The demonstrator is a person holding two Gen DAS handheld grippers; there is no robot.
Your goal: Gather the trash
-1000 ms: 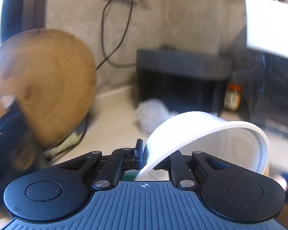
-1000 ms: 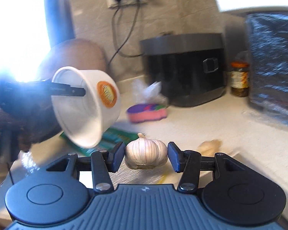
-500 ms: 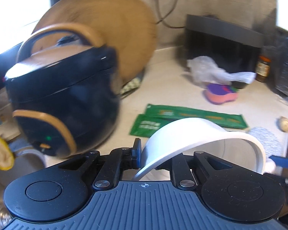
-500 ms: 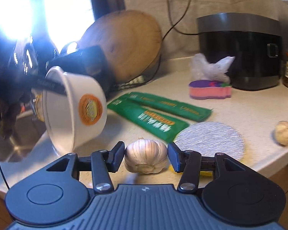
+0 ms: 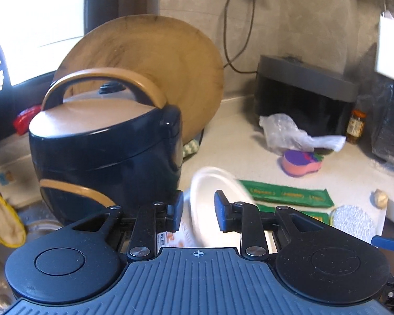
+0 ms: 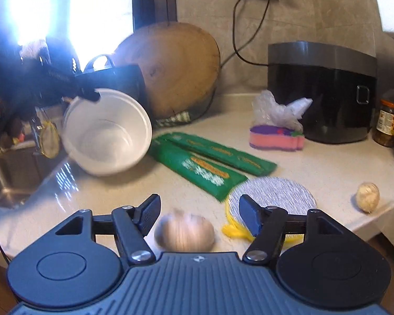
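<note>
Right wrist view, near to far: ribbed dark-blue housing; right gripper point(image 6: 199, 216), black jaws opening, spread clear of a blurred, papery garlic bulb point(image 6: 184, 233) between them, neither pad touching it. Beyond, speckled pale stone countertop point(image 6: 315, 162); round silvery foil lid point(image 6: 273, 193) with a yellow edge; two flat green glossy packets point(image 6: 210, 164); small lumpy garlic clove point(image 6: 367, 197) near the counter's edge. At left, white plastic bowl point(image 6: 106, 131), mouth toward the camera, blurred, its rim at the tip of the left gripper's black finger point(image 6: 86, 93). Farther back, layered pink-and-purple sponge point(image 6: 275, 137), crumpled clear plastic bag point(image 6: 275, 110), round wooden board point(image 6: 176, 65) leaning on the wall, boxy black appliance point(image 6: 320, 89), glass jar point(image 6: 387, 123).

Left wrist view, near to far: left gripper point(image 5: 198, 207), jaws opening, white bowl point(image 5: 212, 204) blurred between the pads, contact not discernible. Behind, rounded dark-blue rice cooker point(image 5: 105, 147) with tan lid and arched handle.
</note>
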